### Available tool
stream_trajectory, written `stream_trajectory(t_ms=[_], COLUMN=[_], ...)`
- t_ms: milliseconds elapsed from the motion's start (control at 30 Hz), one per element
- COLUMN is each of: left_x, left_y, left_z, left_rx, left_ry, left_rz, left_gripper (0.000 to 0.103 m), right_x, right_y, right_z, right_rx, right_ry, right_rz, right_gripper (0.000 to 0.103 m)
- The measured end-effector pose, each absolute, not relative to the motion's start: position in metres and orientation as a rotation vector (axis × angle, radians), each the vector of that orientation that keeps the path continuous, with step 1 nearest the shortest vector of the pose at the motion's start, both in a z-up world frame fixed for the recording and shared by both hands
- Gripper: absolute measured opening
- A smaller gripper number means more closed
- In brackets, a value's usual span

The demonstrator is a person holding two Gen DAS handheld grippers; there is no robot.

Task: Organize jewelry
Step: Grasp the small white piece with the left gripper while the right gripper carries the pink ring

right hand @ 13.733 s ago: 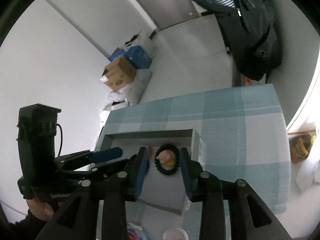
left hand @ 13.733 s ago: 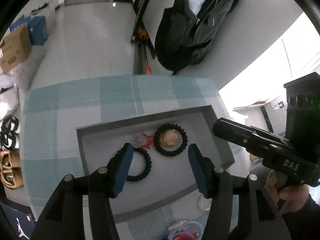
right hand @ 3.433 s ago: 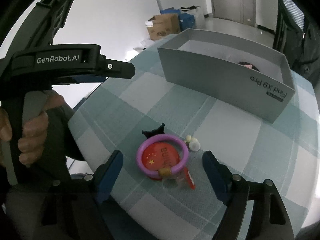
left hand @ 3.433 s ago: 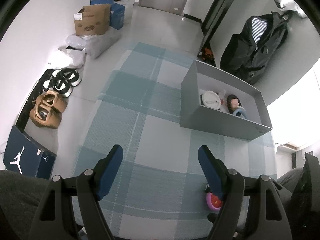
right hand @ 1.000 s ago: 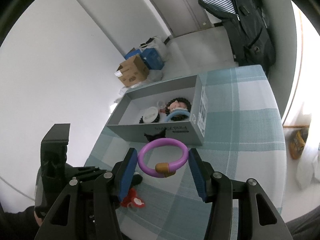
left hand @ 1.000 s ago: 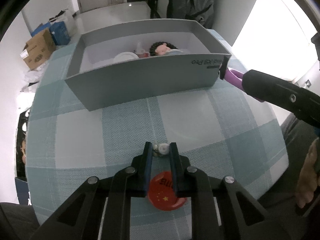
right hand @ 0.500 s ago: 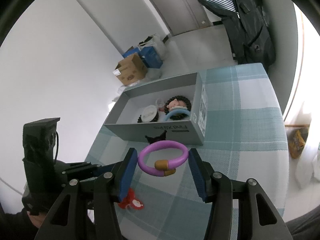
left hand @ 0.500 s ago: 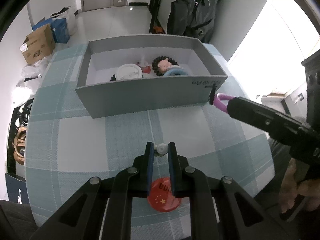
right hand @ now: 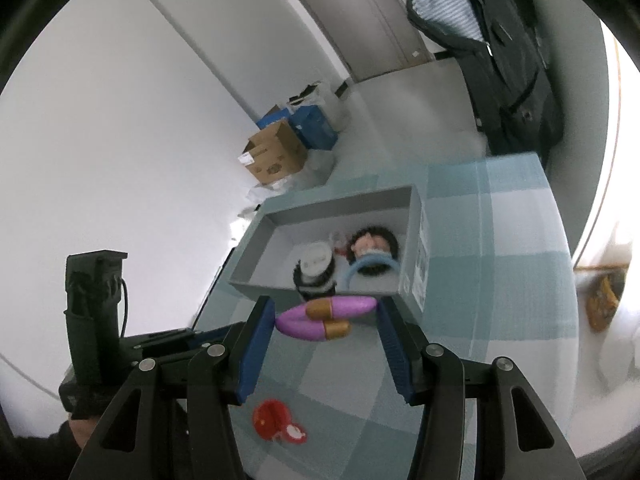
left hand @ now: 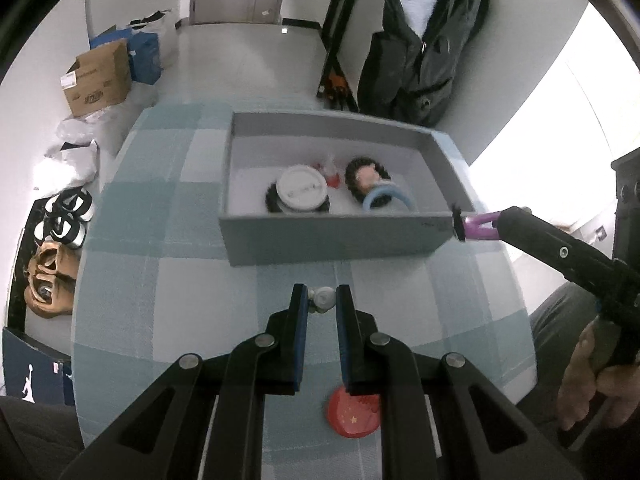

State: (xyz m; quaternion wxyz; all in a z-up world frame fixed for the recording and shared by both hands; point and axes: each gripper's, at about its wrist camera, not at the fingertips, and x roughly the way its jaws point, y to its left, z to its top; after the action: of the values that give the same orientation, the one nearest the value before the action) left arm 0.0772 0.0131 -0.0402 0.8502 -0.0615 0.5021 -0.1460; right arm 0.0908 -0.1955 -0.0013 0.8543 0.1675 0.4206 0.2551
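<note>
Bangle [right hand: 326,319] pinched in right gripper [right hand: 326,320], box [right hand: 416,256] just ahead; left gripper [left hand: 322,304] nearly closed round small pale piece [left hand: 323,298]. Next: carry both over and drop in.

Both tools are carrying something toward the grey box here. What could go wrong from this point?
The purple bangle sits tilted across the right tool, gripped only at its edges, so it might twist out before clearing the grey box wall. The small white piece is pinched at the very tips of the left tool and could drop onto the checked cloth.
</note>
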Motion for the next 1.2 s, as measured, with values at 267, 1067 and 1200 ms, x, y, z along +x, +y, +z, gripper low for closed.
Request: stream_trajectory(t_ms=[267,1067,1200], left_x=[0.100,0.165,0.160], left_y=[0.030,0.009,0.008], left_z=[-0.016,-0.034,-0.026], left_rx=[-0.183,-0.184,-0.167], left_ry=[1.014,1.094,1.063], left_rz=[-0.297,-0.455,-0.470], left_gripper=[0.010,0.052,0.052], right_x=[0.114,0.180,0.180], right_y=[-0.194,-0.177,-0.174], right_z=[0.016,-0.002,0.001], right_rx=[0.340,0.305,0.297], right_ry=[0.872,0.958,0.955], right_rz=[0.570,0.550,0.551], right_gripper=[0.051,0.041,0.041])
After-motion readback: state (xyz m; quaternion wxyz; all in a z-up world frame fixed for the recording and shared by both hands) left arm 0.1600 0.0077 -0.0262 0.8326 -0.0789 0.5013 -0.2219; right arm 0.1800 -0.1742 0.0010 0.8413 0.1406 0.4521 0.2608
